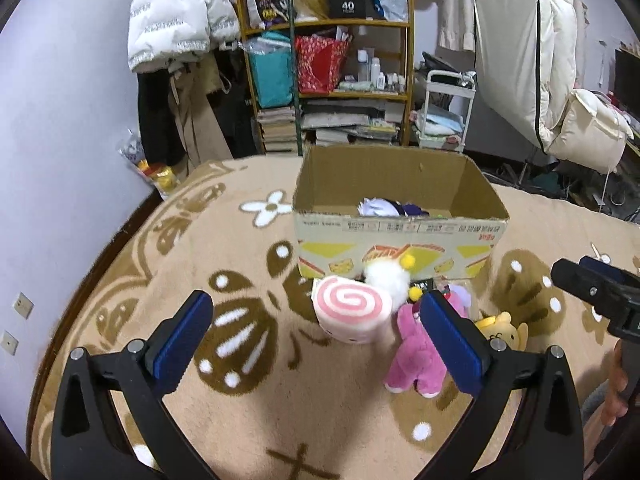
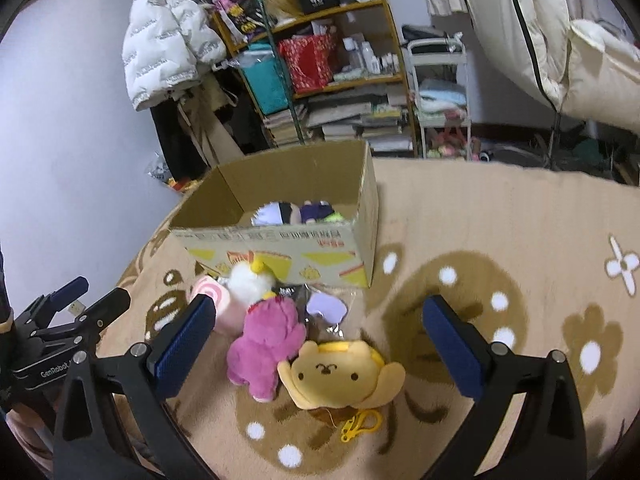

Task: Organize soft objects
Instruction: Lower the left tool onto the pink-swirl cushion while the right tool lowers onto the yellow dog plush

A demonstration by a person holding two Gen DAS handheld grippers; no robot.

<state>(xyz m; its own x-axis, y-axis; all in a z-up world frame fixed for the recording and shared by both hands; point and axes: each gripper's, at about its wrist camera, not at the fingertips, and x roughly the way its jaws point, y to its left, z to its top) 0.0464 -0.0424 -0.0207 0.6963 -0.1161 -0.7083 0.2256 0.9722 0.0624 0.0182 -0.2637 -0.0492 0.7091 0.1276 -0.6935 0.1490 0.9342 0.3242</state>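
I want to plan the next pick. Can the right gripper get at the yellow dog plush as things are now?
Probably yes. The right gripper is open, and the yellow dog plush lies on the blanket between its fingers, uncovered. Only the pink plush touches its left side and might be caught too.

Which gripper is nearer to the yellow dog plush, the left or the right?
Right. The yellow dog plush lies between the open fingers of the right gripper. The left gripper is farther, open before the pink swirl roll.
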